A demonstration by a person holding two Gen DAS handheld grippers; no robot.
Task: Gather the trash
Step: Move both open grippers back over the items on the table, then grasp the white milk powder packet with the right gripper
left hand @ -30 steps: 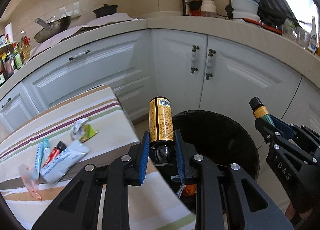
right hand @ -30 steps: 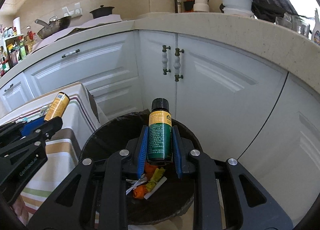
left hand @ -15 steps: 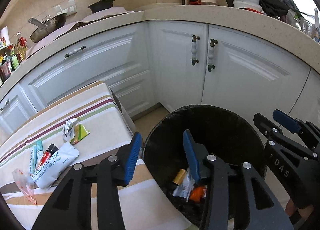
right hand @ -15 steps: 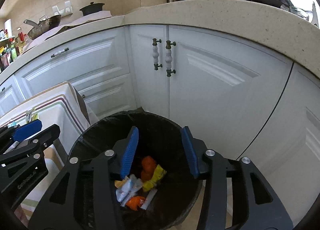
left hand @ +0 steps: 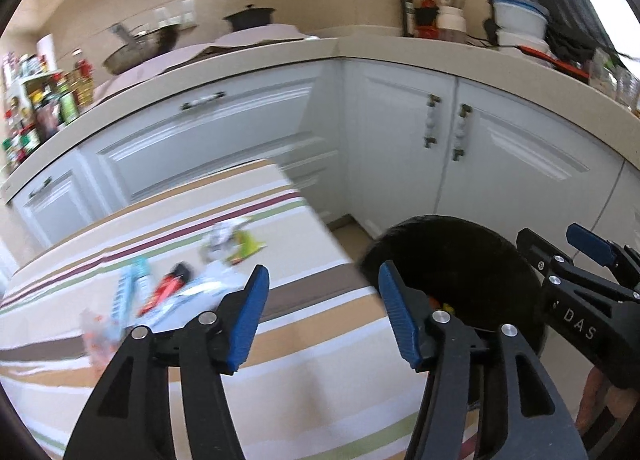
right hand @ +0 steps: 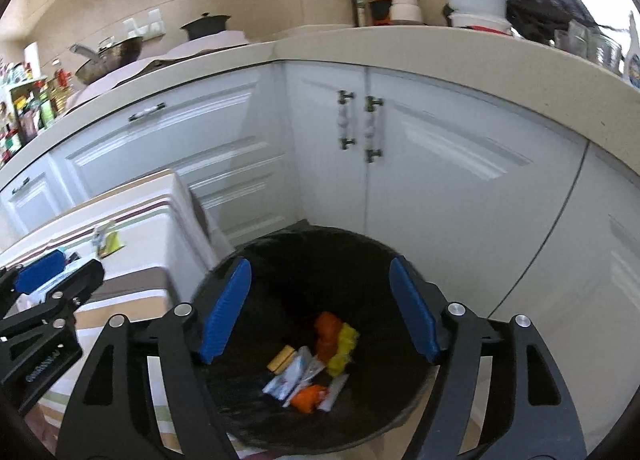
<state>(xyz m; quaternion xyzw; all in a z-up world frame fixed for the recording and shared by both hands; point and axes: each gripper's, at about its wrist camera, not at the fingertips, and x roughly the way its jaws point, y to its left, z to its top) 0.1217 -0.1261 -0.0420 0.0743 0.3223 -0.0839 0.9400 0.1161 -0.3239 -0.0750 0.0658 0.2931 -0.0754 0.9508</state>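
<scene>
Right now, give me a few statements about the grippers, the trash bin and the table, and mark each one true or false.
1. Both grippers are open and hold nothing. True: the left gripper and the right gripper have their jaws spread with nothing between them.
2. The trash bin is empty. False: wrappers and orange and yellow scraps lie at its bottom.
3. Trash is left on the striped table. True: a cluster of wrappers and tubes lies there.
4. The right gripper hangs over the table. False: it hangs over the bin.
5. The cabinet doors behind the bin are open. False: they are closed.
</scene>
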